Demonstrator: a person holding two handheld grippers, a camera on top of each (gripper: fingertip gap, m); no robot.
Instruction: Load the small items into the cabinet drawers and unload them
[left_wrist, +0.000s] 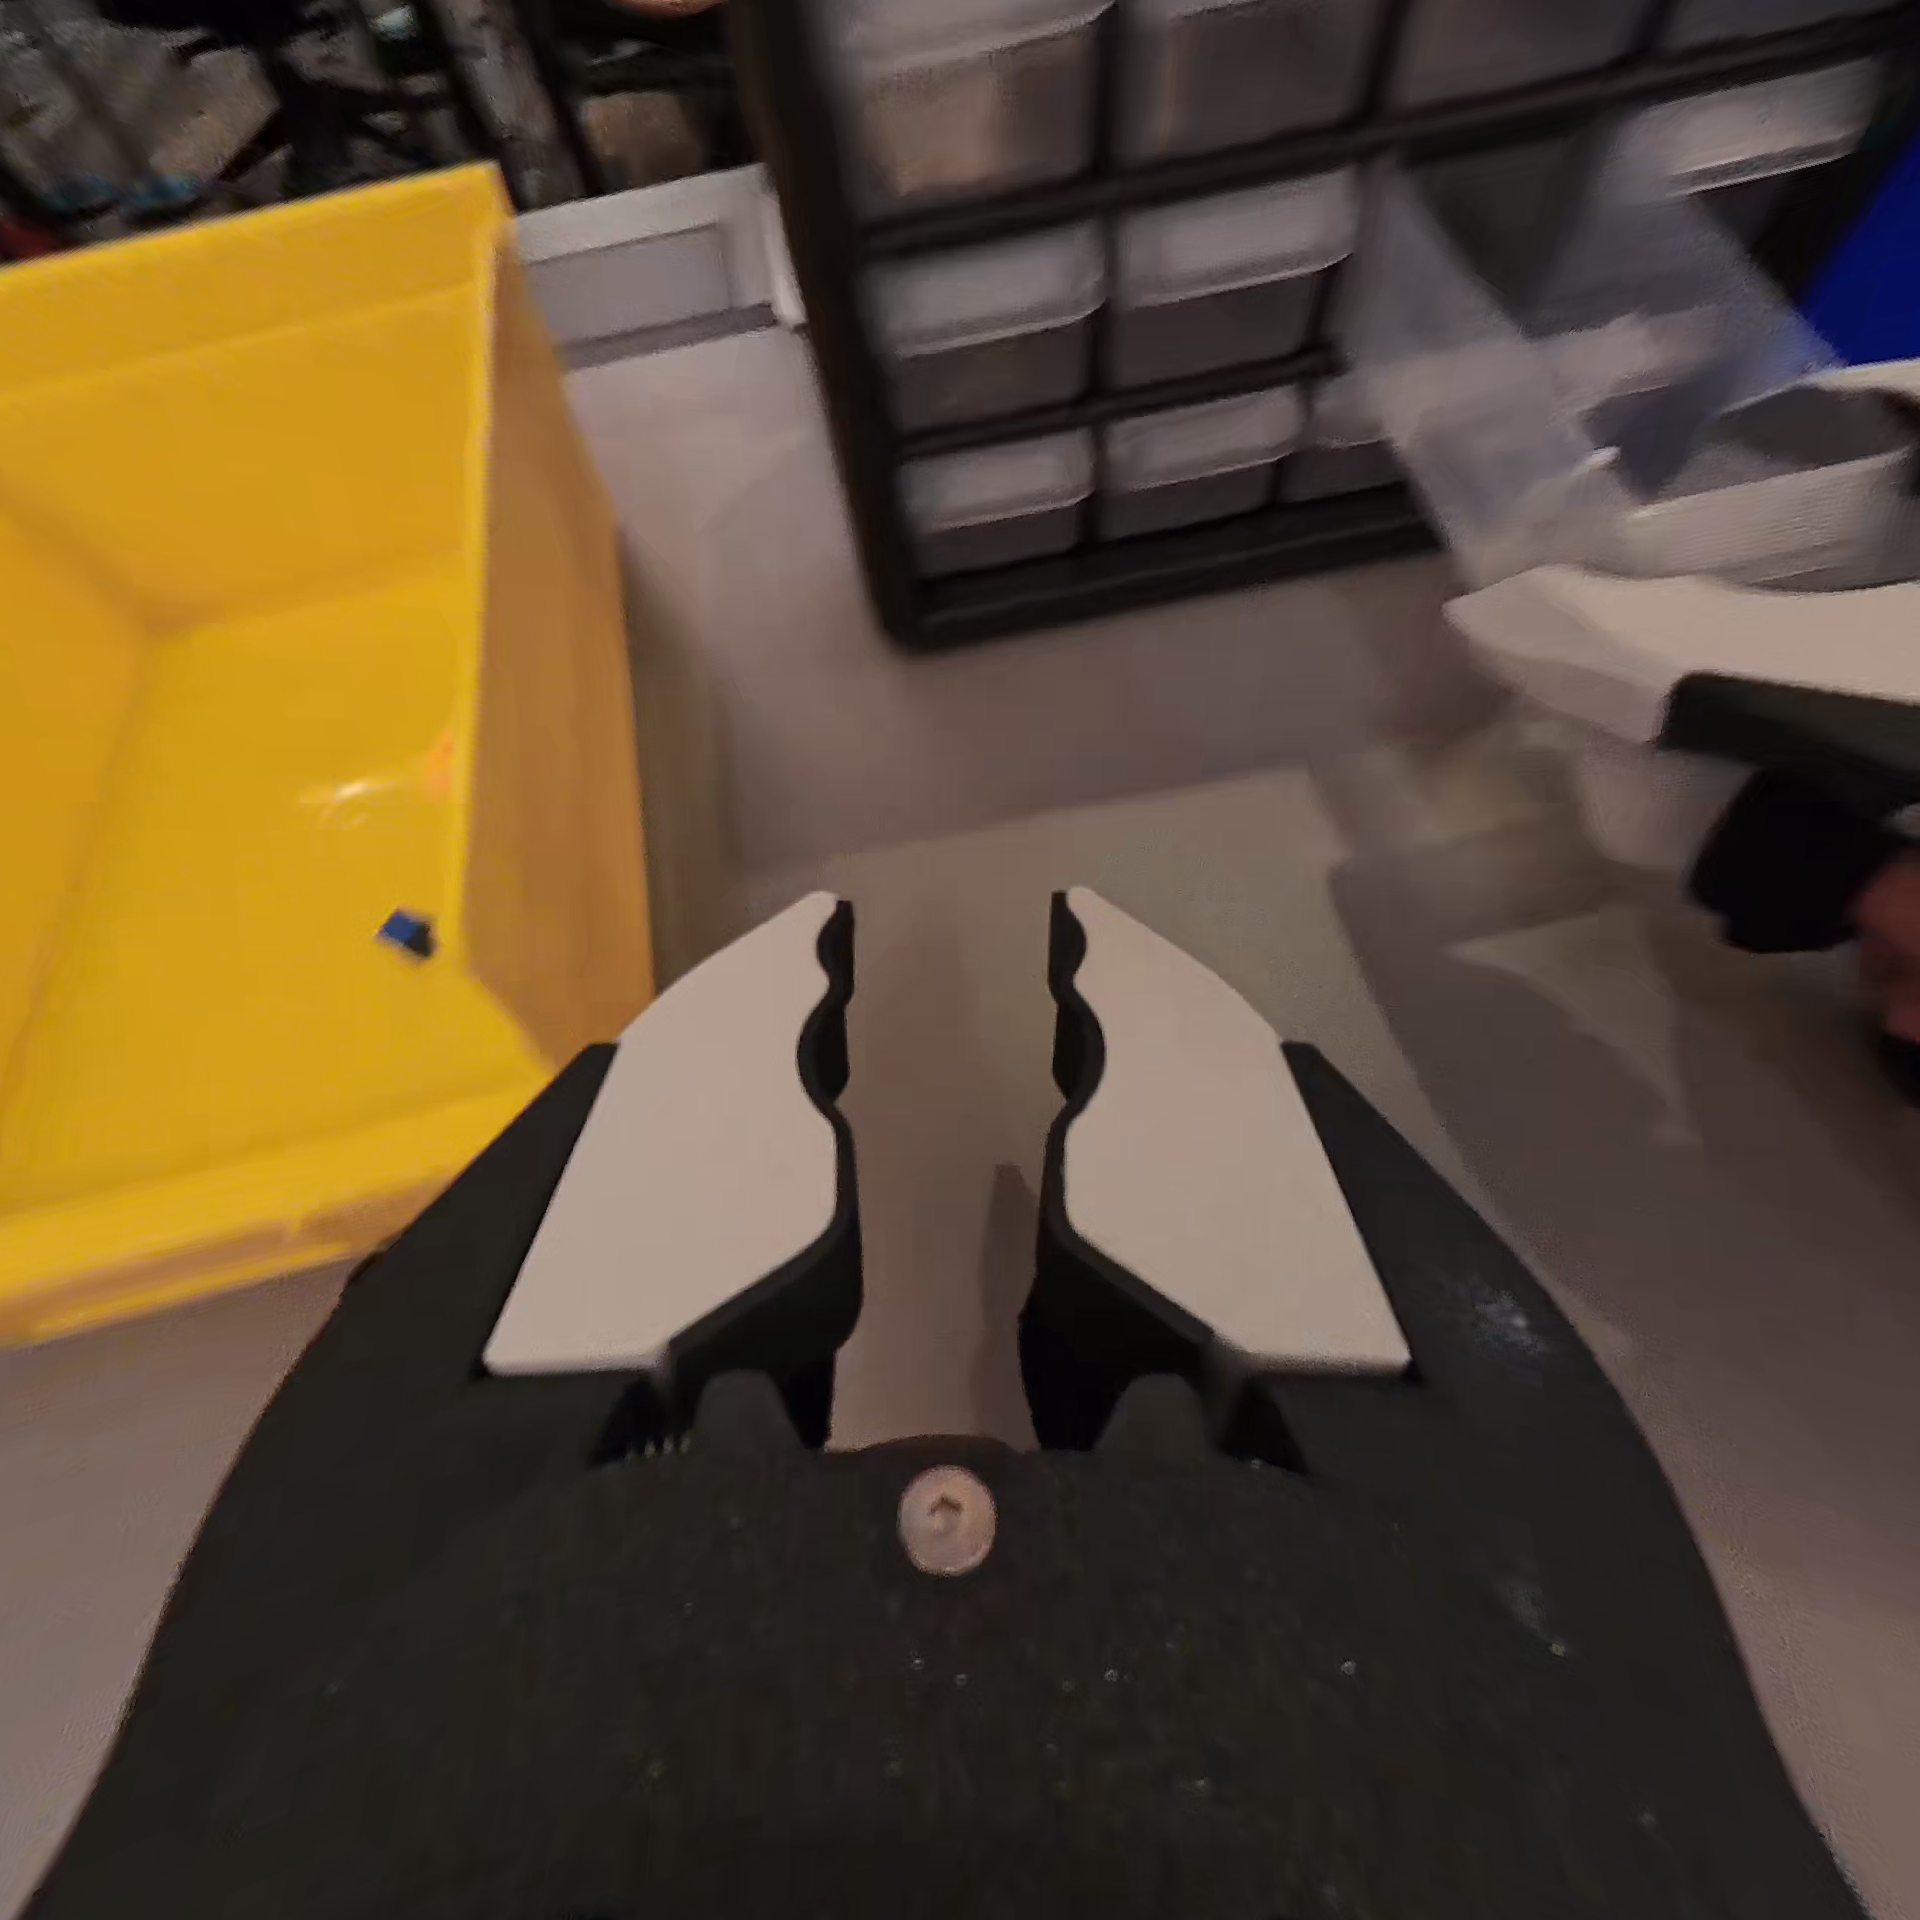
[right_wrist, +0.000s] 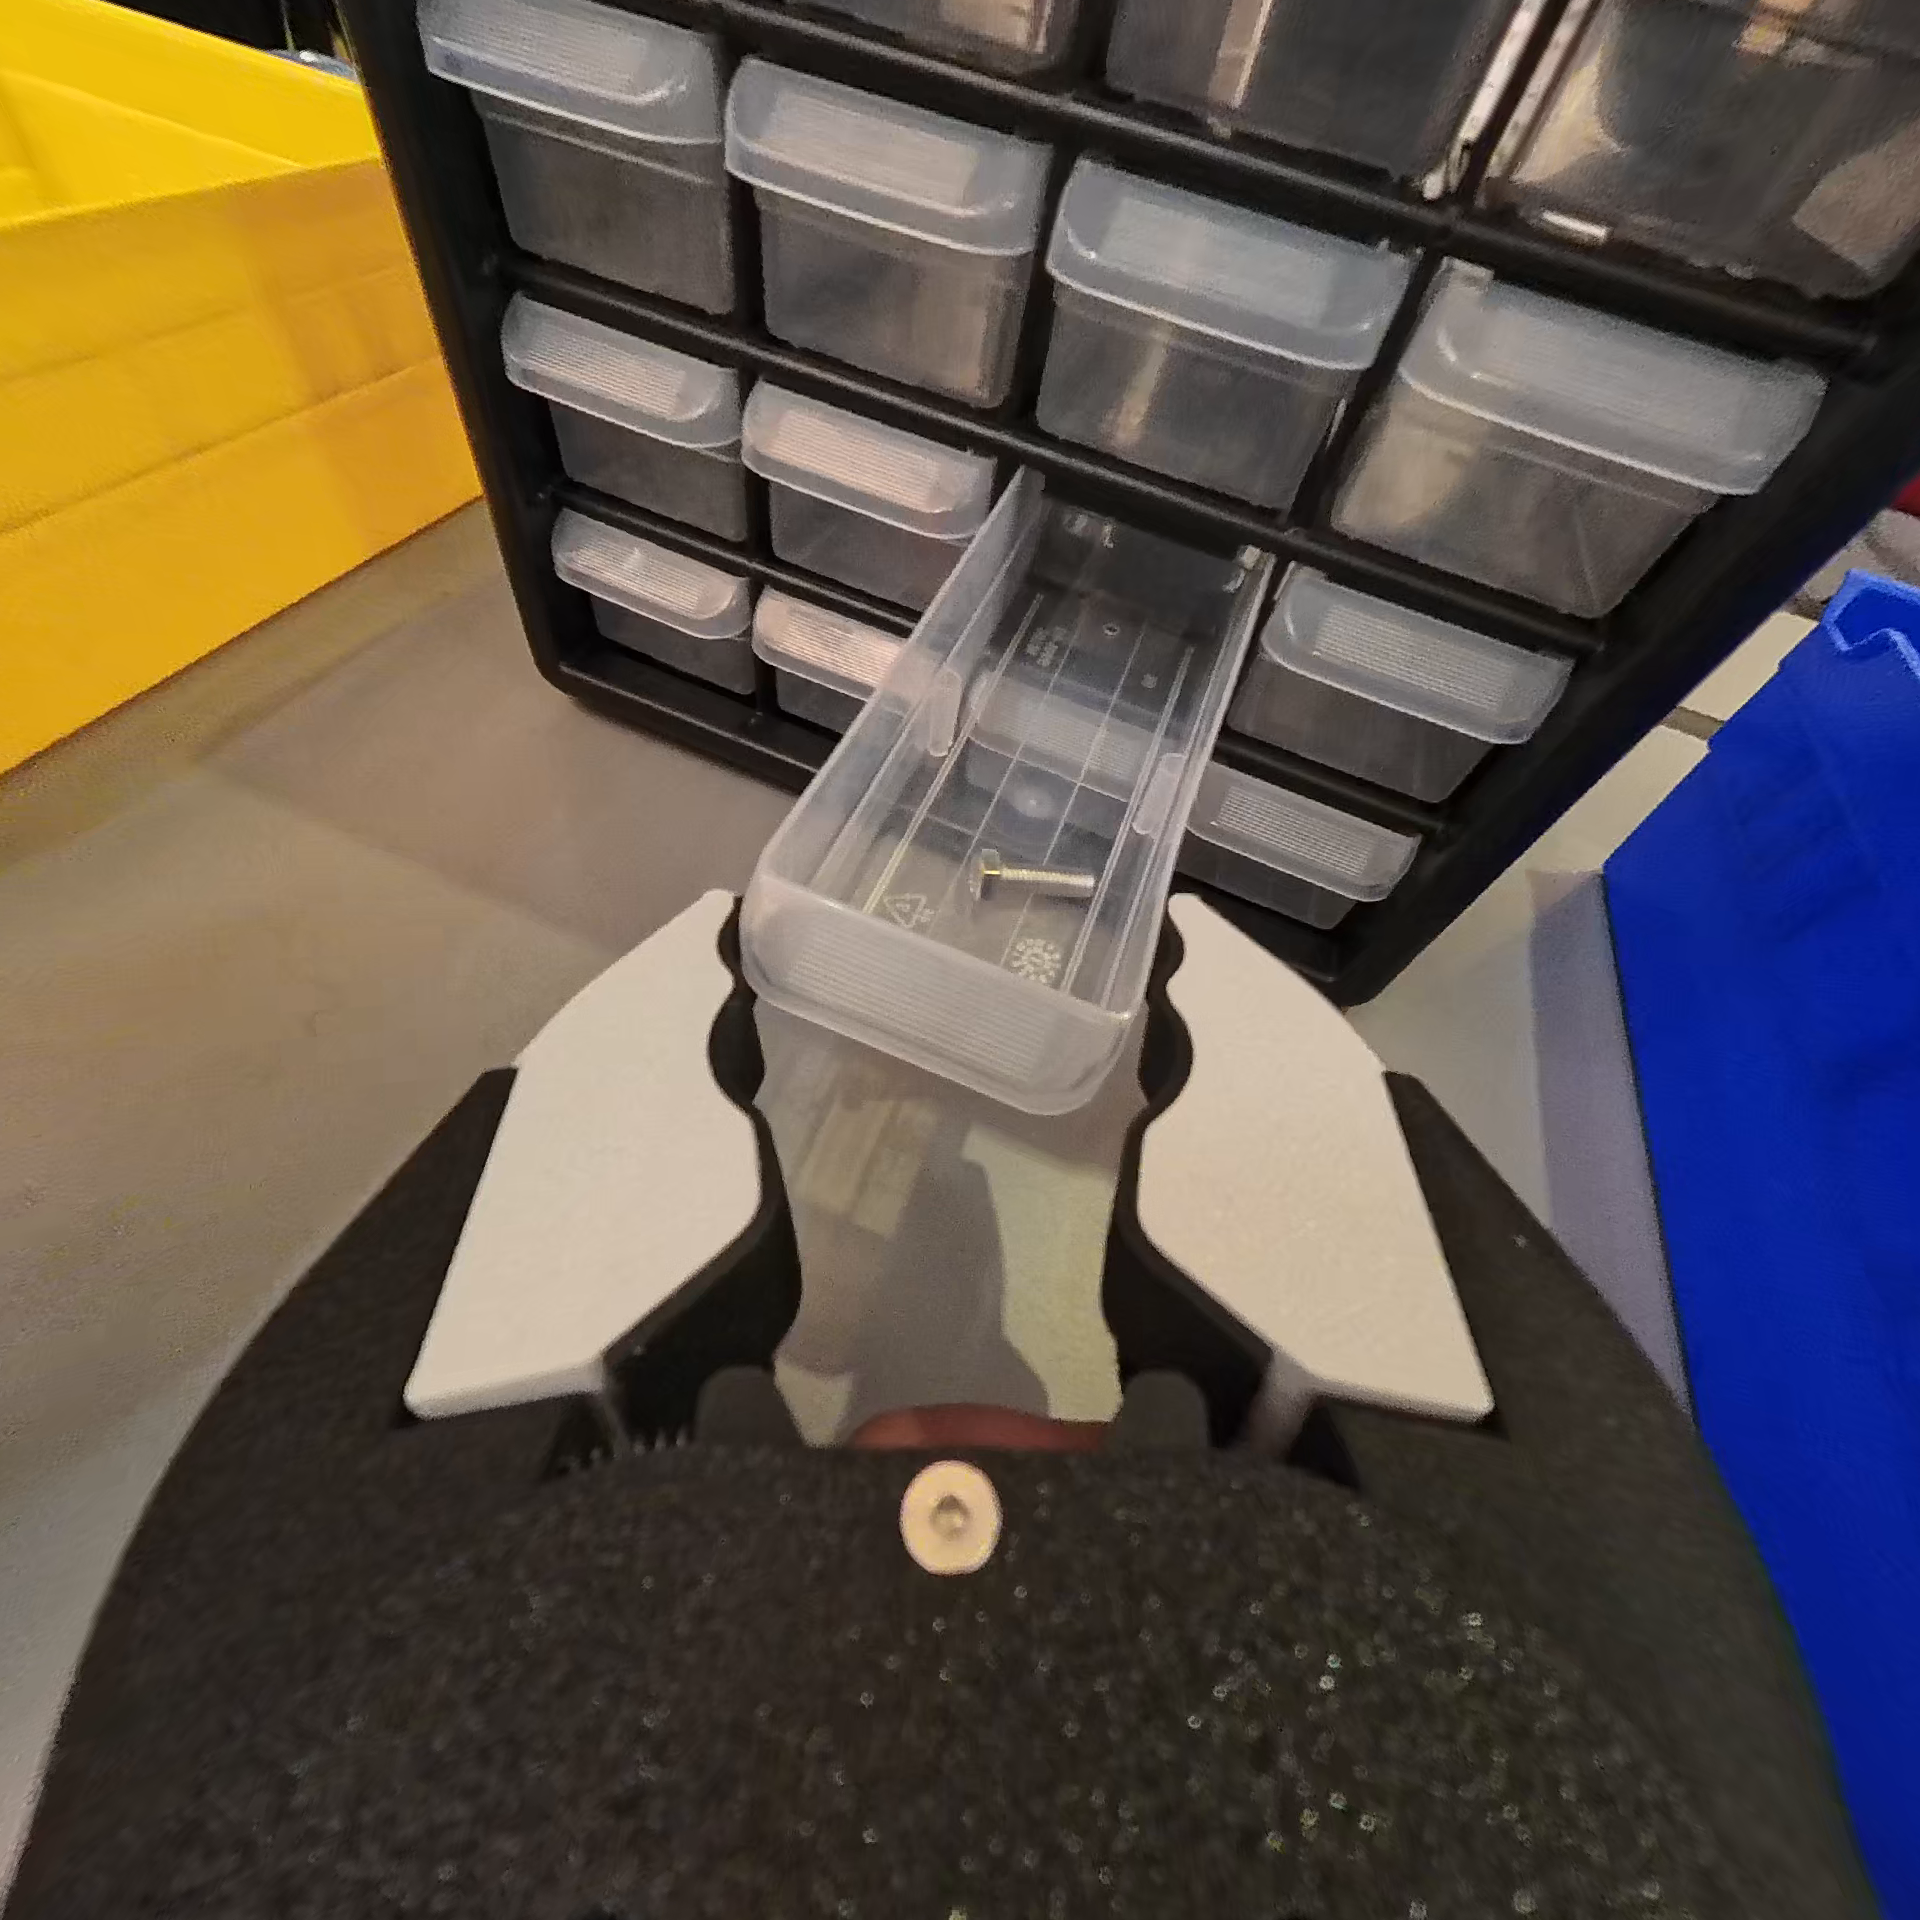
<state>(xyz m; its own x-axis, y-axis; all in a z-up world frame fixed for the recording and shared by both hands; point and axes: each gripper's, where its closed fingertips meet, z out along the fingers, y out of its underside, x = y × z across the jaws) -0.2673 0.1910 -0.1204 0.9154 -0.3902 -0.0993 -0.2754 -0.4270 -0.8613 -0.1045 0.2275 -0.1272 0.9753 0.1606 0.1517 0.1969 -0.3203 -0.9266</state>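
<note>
Left gripper (left_wrist: 951, 914) hangs over the grey table (left_wrist: 1039, 727) with fingers apart, holding nothing; to its left, a yellow plastic bin (left_wrist: 260, 644) contains a small blue piece (left_wrist: 407, 932). Right gripper (right_wrist: 945, 961) clamps the front of a clear plastic drawer (right_wrist: 935, 1003), pulled out from the black cabinet (right_wrist: 457, 416), with a small metal screw (right_wrist: 1034, 881) inside. A blue plastic bin (right_wrist: 1787, 1039) stands at right.

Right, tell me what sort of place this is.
Probably a workshop or parts-sorting bench: a black cabinet of clear small-parts drawers, one pulled-out drawer holding a screw, and yellow and blue storage bins.
</note>
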